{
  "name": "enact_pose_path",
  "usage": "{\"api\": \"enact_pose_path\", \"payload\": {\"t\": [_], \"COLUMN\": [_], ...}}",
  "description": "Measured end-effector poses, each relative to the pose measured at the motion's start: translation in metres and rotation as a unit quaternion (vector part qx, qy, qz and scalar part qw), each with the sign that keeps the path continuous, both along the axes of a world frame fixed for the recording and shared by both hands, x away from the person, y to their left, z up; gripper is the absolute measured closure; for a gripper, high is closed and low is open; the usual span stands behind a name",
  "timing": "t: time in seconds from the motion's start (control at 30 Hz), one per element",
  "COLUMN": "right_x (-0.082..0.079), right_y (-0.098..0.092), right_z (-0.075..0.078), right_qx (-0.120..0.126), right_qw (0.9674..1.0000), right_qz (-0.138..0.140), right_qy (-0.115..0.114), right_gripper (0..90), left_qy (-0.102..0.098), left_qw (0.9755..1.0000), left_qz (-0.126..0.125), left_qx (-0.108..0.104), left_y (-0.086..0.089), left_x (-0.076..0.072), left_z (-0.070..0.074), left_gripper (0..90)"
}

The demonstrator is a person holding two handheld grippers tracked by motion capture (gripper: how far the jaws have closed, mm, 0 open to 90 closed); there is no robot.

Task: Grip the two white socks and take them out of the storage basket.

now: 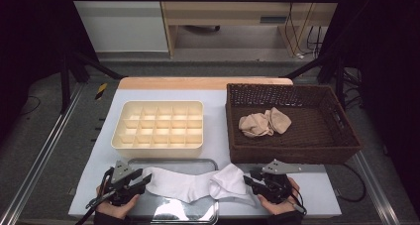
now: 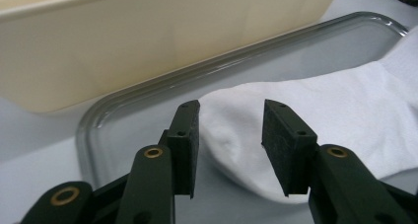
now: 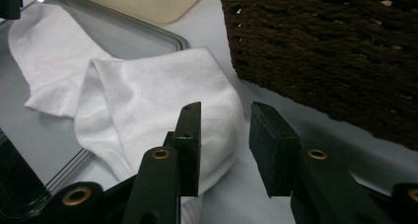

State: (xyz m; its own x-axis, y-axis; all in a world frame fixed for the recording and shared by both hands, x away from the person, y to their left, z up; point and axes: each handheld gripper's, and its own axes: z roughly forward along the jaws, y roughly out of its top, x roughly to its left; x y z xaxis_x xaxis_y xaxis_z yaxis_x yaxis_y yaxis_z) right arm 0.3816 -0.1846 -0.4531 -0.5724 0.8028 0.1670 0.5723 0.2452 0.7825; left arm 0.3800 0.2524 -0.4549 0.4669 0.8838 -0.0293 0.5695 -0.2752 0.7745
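Left gripper (image 1: pixel 144 178) and right gripper (image 1: pixel 250 177), each part-open and gripping nothing, flank a white sock (image 1: pixel 198 183) laid across the metal tray (image 1: pixel 210 162) at the near edge, its right end folded over, ready for further folding. Both hands rest low, jaws pointing inward. Beyond: divided organiser (image 1: pixel 158 125), wicker basket (image 1: pixel 292 123).

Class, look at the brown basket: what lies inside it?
Inside the basket lie crumpled beige socks on its woven floor. How many there are cannot be told, and whatever is beneath them is covered.
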Motion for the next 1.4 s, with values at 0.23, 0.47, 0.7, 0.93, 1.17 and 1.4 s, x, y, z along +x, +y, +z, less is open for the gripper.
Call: {"api": "enact_pose_path", "payload": {"t": [0.23,0.47,0.7,0.93,1.17,1.4], "right_x": [0.003,0.01,0.007,0.015,0.031,0.053], "right_y": [0.01,0.013,0.011,0.029,0.087,0.121], "right_z": [-0.009,-0.015,-0.002,0.025,0.039,0.028], "right_qx": [-0.005,-0.004,0.007,0.021,-0.004,-0.017], "right_qw": [0.9998,0.999,0.9995,0.9982,0.9936,0.9943], "right_qz": [0.011,0.028,0.027,0.054,0.111,0.105], "right_qy": [0.013,0.034,0.017,-0.019,-0.021,0.005], "right_gripper": [66.8,84.9,86.7,86.6,86.2,84.6], "left_qy": [-0.003,0.007,0.009,0.011,0.009,0.005], "left_qw": [0.9999,0.9999,0.9999,0.9999,0.9999,0.9999], "left_qz": [0.008,0.008,0.005,0.007,0.006,0.008], "left_qx": [0.012,0.009,0.01,0.009,0.006,0.003], "left_y": [0.006,0.007,0.007,0.007,0.008,0.009], "left_x": [0.0,0.003,0.003,0.005,0.004,0.005], "left_z": [-0.001,-0.005,-0.007,-0.007,-0.007,-0.005], "left_gripper": [57.6,58.3,58.4,58.4,58.4,58.3]}}
